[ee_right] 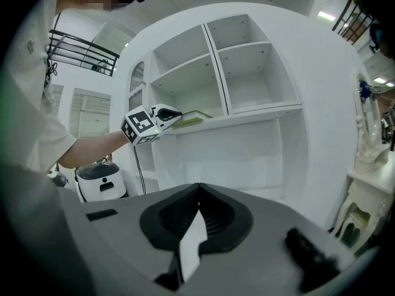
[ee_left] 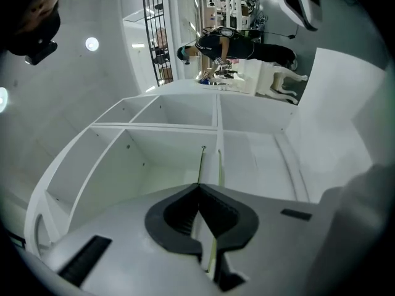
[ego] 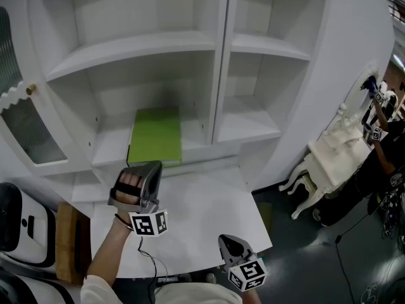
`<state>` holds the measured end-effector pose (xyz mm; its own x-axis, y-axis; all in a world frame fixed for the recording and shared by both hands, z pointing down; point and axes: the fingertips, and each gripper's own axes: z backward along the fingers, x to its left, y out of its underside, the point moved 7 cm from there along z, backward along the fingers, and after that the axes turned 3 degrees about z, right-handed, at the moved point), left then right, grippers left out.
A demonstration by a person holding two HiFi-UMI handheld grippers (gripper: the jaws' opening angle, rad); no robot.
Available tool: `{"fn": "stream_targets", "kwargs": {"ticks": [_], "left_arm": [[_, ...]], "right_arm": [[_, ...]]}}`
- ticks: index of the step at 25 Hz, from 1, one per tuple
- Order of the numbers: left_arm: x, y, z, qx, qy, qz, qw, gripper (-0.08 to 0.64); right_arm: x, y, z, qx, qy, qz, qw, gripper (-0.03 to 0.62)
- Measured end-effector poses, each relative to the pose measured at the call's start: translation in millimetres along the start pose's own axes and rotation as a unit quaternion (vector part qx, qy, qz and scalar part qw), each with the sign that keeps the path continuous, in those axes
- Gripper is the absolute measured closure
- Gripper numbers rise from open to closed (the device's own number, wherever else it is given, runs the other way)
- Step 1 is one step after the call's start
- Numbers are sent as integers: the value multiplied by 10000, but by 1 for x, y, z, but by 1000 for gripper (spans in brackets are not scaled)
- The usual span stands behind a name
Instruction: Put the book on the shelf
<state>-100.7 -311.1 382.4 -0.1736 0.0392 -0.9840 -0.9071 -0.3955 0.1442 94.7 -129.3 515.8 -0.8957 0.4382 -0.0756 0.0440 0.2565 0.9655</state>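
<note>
A thin green book (ego: 156, 135) lies flat on the lower left shelf (ego: 107, 151) of a white cabinet. My left gripper (ego: 149, 165) is at the book's near edge, its jaws shut on that edge. In the left gripper view the book (ee_left: 201, 165) shows edge-on as a thin green line running out from between the closed jaws of that gripper (ee_left: 199, 189). The right gripper view shows the left gripper (ee_right: 176, 112) touching the book (ee_right: 194, 117) on the shelf. My right gripper (ego: 229, 239) hangs low over the white counter, away from the cabinet, jaws shut with nothing in them (ee_right: 199, 193).
The cabinet has a vertical divider (ego: 218, 62), bare shelves above and to the right, and an open glass door (ego: 25, 128) at left. A white counter (ego: 202, 214) lies below. A white appliance (ego: 19, 223) stands at left, an ornate white dresser (ego: 329, 157) and a person (ego: 380, 138) at right.
</note>
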Motion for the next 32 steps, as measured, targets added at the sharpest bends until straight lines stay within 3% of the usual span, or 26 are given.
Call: {"fn": "stream_targets", "kwargs": {"ticks": [9,16,19,22,25,27,32], "left_arm": [[-4,5,-24,249,196,159,9994,549],[-1,3,-20,236,111,229,9994,549],[3,0,-10,211,130,431,9988,549],[5,-7,7,176,306,879,9955,549],[3,-10,28,217,464,1453,9881,549],[0,-9,43,253,609,1939,9788,549],[-13,-10,82,340,959,3213,9415,549]], "right_arm": [[-6,-2,7,-6,249,-15,9997,580],[-7,0,9,11,276,-43,9996,580],[-5,-1,5,0,162,-1,9999,580],[-3,-6,-1,-35,-4,58,10000,580],[3,-10,-10,-49,-225,148,9996,580],[7,-12,-16,-56,-385,196,9991,580],[19,-14,-29,-27,-786,295,9965,580]]}}
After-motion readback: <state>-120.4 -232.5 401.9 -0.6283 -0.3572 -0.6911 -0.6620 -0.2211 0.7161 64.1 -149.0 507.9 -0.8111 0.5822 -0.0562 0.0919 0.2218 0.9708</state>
